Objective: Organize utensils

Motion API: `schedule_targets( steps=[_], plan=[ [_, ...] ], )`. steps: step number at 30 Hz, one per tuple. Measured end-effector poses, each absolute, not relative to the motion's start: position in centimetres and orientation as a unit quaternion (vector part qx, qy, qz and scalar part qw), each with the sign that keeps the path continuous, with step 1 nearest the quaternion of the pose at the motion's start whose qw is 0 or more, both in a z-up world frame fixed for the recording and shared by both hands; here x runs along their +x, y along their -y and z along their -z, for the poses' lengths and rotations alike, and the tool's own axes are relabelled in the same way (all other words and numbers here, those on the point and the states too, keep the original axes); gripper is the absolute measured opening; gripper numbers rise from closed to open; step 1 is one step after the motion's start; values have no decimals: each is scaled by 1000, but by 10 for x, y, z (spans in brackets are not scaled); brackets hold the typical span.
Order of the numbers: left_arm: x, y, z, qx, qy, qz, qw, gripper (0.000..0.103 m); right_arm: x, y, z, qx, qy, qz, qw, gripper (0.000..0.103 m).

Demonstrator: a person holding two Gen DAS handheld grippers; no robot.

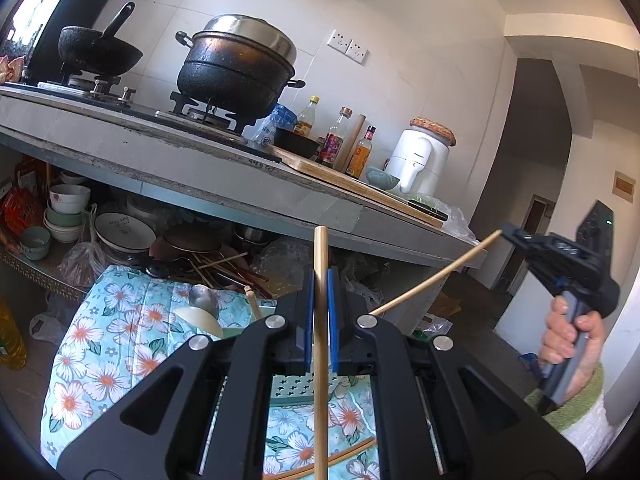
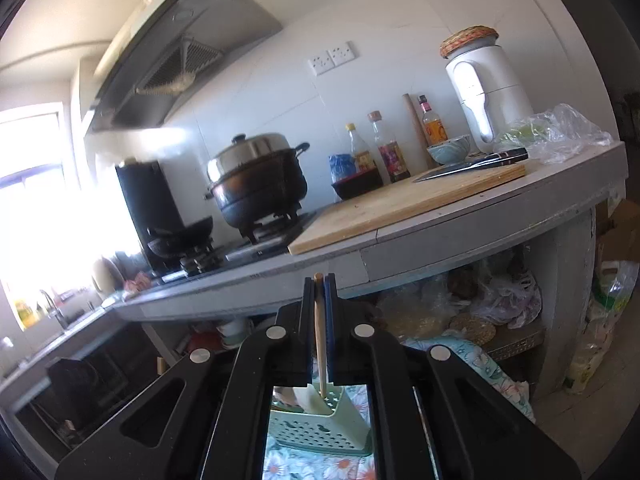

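Note:
My left gripper (image 1: 320, 280) is shut on a wooden chopstick (image 1: 320, 380) that stands upright between its blue pads. Below it a pale green perforated utensil holder (image 1: 298, 390) sits on a floral cloth (image 1: 120, 344), with a metal spoon (image 1: 202, 298) and a white spoon (image 1: 200, 318) in it. A hand carries my right gripper (image 1: 510, 234) at the right, shut on a second chopstick (image 1: 432, 276) that slants down to the left. In the right wrist view that gripper (image 2: 319, 282) clamps the chopstick (image 2: 320, 344), whose lower end sits over the holder (image 2: 320, 434).
A loose chopstick (image 1: 340, 458) lies on the cloth near the front. Behind is a grey counter (image 1: 248, 200) with a steamer pot (image 1: 236, 68), wok (image 1: 100, 52), cutting board (image 2: 408, 208) with a knife (image 2: 472, 166), bottles and a white appliance (image 1: 420, 160). Bowls and plates crowd the shelf underneath (image 1: 68, 208).

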State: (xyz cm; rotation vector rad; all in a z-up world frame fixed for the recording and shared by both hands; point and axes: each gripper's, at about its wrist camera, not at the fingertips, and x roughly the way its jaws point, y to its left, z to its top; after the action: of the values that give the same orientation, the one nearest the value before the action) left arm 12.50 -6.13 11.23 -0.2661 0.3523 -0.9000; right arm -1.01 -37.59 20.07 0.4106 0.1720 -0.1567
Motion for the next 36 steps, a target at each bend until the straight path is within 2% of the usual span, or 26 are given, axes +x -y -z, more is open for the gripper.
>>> schedule_targets(
  steps=[7, 12, 14, 15, 17, 18, 26, 36],
  plan=[
    [124, 61, -116, -141, -153, 438, 875, 5, 38, 359, -173, 164, -142, 81, 973, 5],
    [124, 63, -122, -154, -138, 441, 874, 5, 54, 359, -145, 184, -191, 63, 962, 6],
    [124, 66, -125, -158, -130, 441, 874, 5, 48, 360, -141, 190, -187, 59, 962, 9],
    [124, 67, -127, -160, -126, 442, 873, 5, 43, 361, -141, 194, -180, 59, 962, 17],
    [125, 72, -131, -164, -119, 445, 872, 5, 33, 363, -143, 199, -165, 58, 964, 28],
    [125, 75, -134, -165, -115, 447, 872, 5, 24, 364, -144, 202, -153, 61, 966, 30],
    [127, 102, -157, -181, -75, 455, 869, 5, -32, 385, -144, 260, -105, 65, 958, 35],
    [152, 167, -189, -227, 1, 441, 868, 5, -71, 405, -105, 323, -112, 84, 936, 35]
  ],
)
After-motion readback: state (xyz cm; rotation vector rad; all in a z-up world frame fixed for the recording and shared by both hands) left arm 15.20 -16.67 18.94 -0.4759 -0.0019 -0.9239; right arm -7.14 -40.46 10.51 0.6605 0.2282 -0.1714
